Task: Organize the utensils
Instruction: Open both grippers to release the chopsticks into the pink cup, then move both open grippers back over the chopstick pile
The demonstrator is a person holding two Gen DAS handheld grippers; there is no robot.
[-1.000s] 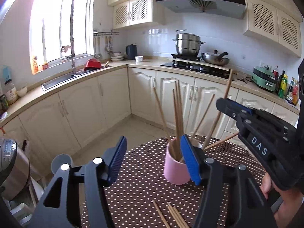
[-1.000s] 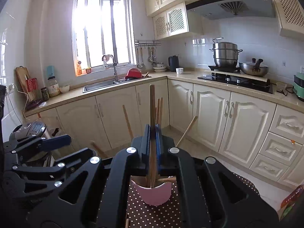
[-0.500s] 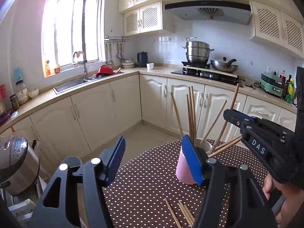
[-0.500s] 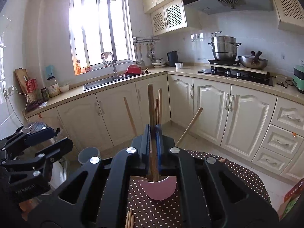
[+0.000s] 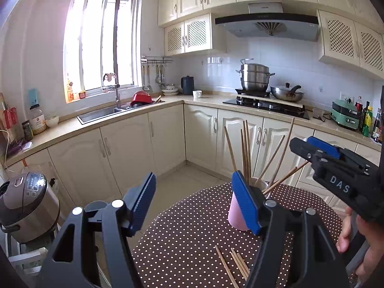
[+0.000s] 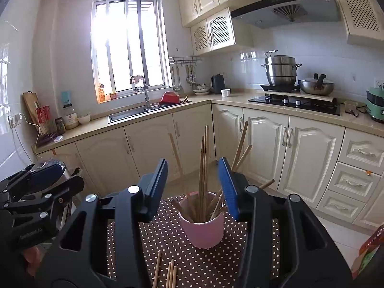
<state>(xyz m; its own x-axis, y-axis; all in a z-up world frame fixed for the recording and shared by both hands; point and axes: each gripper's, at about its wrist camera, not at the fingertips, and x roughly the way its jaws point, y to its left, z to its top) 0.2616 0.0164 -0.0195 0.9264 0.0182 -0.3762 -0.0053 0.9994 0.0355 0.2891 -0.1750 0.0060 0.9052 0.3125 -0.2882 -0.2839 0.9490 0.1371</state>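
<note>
A pink cup (image 6: 204,225) stands on the brown polka-dot table (image 6: 168,235) with several wooden chopsticks (image 6: 204,163) leaning in it. My right gripper (image 6: 192,184) sits just in front of the cup; its jaws are opening and no chopstick is pressed by its pads. Loose chopsticks (image 6: 168,273) lie on the cloth near me. In the left wrist view the cup (image 5: 236,213) is half hidden behind one blue pad. My left gripper (image 5: 196,204) hangs over the table's left part, its jaws opening with nothing between them. The right gripper (image 5: 319,151) shows there at the right.
The round table's edge (image 5: 148,230) drops to the floor on the left, where a rice cooker (image 5: 26,204) stands. More loose chopsticks (image 5: 232,264) lie on the cloth. Kitchen cabinets, a sink and a stove run along the back. A person's hand (image 5: 355,235) holds the right gripper.
My right gripper was shut on an upright chopstick over the cup and has let it go; the chopstick now stands in the cup. My left gripper has drifted away from the cup and opened a little wider.
</note>
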